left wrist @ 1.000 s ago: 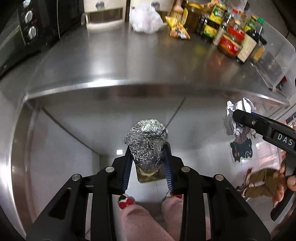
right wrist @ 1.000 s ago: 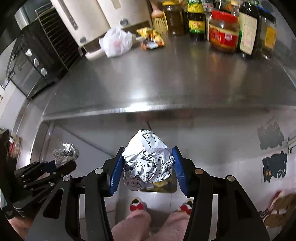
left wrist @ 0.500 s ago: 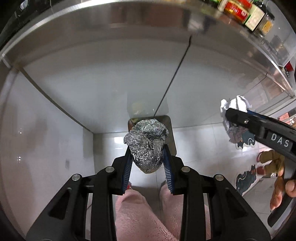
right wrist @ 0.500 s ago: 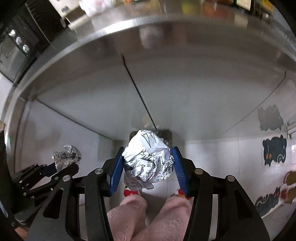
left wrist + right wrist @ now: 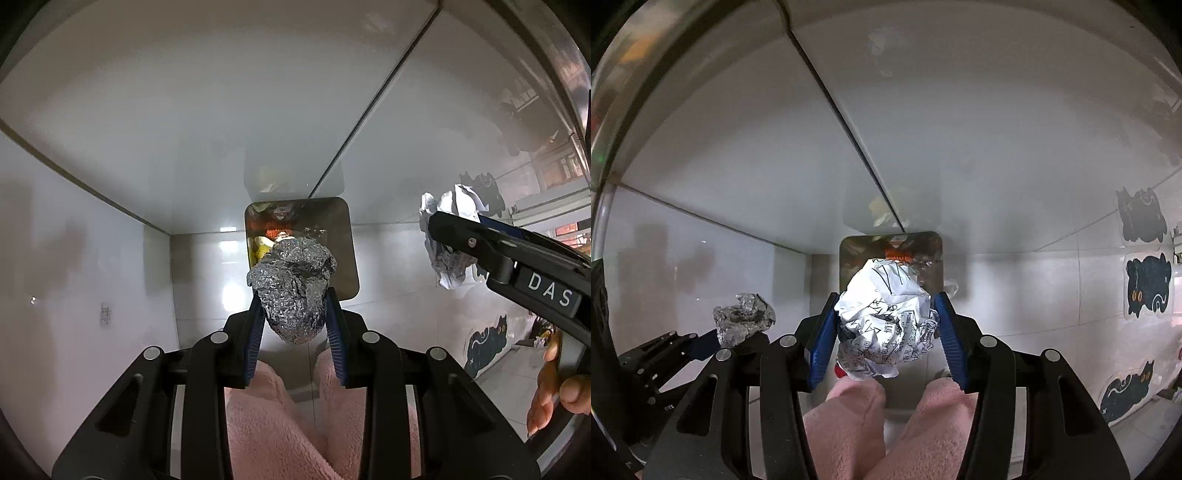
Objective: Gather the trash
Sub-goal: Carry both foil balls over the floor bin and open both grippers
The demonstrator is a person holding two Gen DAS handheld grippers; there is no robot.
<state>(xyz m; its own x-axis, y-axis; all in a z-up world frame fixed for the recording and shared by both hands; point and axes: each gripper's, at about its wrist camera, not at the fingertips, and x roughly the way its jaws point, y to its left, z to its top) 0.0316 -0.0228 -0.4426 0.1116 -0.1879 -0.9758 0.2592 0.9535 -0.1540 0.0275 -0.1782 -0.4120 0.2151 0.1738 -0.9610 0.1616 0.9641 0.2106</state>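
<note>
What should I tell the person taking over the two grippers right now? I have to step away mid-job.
Left gripper: shut on the foil ball, pointing steeply down.
Right gripper: shut on the crumpled paper ball, also pointing down.
Bin: on the floor by the white cabinet, open, with some trash inside; both balls hang over or near its opening.
Done: both pieces picked up and carried to the bin.
Left: open the jaws over the opening so each ball drops in, probably one at a time, then check the counter for more trash.
</note>
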